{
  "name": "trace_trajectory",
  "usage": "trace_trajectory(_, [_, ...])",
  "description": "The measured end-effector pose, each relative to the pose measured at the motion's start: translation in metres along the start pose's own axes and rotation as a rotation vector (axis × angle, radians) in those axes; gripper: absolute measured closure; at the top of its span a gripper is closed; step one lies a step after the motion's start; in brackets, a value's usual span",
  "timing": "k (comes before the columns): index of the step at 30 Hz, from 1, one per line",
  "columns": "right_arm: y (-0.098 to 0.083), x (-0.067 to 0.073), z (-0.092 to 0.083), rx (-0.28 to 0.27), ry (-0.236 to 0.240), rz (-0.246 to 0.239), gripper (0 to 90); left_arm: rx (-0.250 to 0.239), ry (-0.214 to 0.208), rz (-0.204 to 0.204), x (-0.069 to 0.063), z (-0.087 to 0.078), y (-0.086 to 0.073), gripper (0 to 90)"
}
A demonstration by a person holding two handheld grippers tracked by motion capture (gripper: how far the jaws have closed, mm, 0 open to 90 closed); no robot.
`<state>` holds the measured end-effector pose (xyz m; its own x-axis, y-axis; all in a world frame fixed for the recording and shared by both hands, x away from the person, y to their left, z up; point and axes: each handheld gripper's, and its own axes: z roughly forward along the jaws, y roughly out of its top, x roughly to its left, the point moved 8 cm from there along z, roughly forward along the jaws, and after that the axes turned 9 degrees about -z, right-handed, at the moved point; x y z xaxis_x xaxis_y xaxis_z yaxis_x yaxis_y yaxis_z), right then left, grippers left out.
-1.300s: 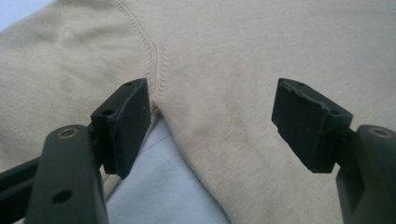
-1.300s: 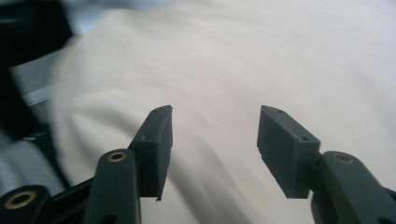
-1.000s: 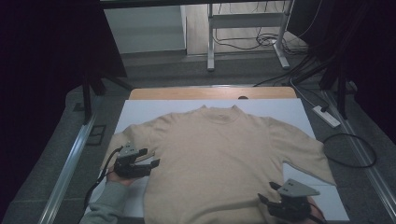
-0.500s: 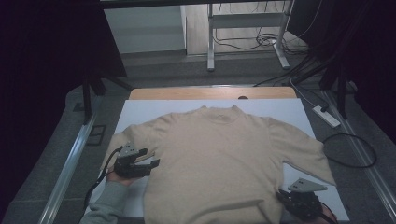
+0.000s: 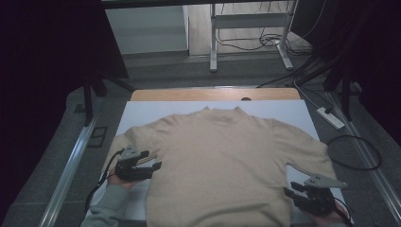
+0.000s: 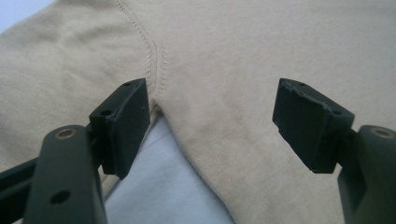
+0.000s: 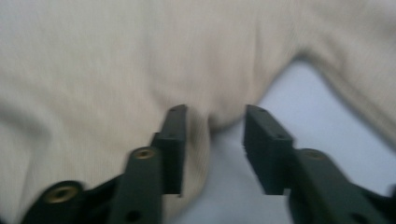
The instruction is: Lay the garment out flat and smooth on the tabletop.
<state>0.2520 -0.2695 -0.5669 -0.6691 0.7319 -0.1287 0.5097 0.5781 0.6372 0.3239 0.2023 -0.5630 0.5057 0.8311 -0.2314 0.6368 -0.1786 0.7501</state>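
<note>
Item: 1 beige sweater (image 5: 222, 161), laid flat and face up on the white sheet (image 5: 142, 113) that covers my counter (image 5: 156, 94), collar toward the far edge, both sleeves angled down along the body.

Left gripper (image 5: 153, 166): parked at the left underarm, fingers (image 6: 126, 119) spread wide. In the left gripper view 1 finger sits at the seam where sleeve meets body, the other hangs over the body panel; nothing pinched.

Right gripper (image 5: 289, 193): low at the right side, beside the body's edge below the right sleeve. In the right gripper view, which is blurred, my fingers (image 7: 175, 140) stand part open and have just been opening; a fold of the knit edge sits between them, but I see no pad pressing on it.

Status: garment spread and smoothed, no fold made yet. Sleeves not yet brought in, hem not yet lifted.

Remaining, by my reckoning: take a grip at each side, then every fold of the garment.
</note>
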Motion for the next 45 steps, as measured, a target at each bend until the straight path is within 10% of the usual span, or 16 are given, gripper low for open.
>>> trace_trajectory(10, [-0.002, -0.024, -0.002, -0.037, 0.004, 0.04, 39.5, -0.007, -0.002, 0.004, -0.001, -0.001, 0.0, 26.5])
trace_trajectory(11, [0.009, -0.03, -0.002, -0.141, 0.011, 0.071, 38.9, -0.005, -0.006, 0.012, -0.007, -0.004, -0.003, 26.5])
trace_trajectory(12, [0.039, -0.027, 0.012, -0.266, 0.051, -0.007, 38.4, -0.005, -0.006, 0.012, -0.007, -0.004, -0.003, 26.4])
trace_trajectory(45, [0.042, -0.047, 0.022, -0.323, 0.051, -0.024, 35.0, 0.002, -0.036, 0.01, -0.024, -0.01, -0.016, 25.5])
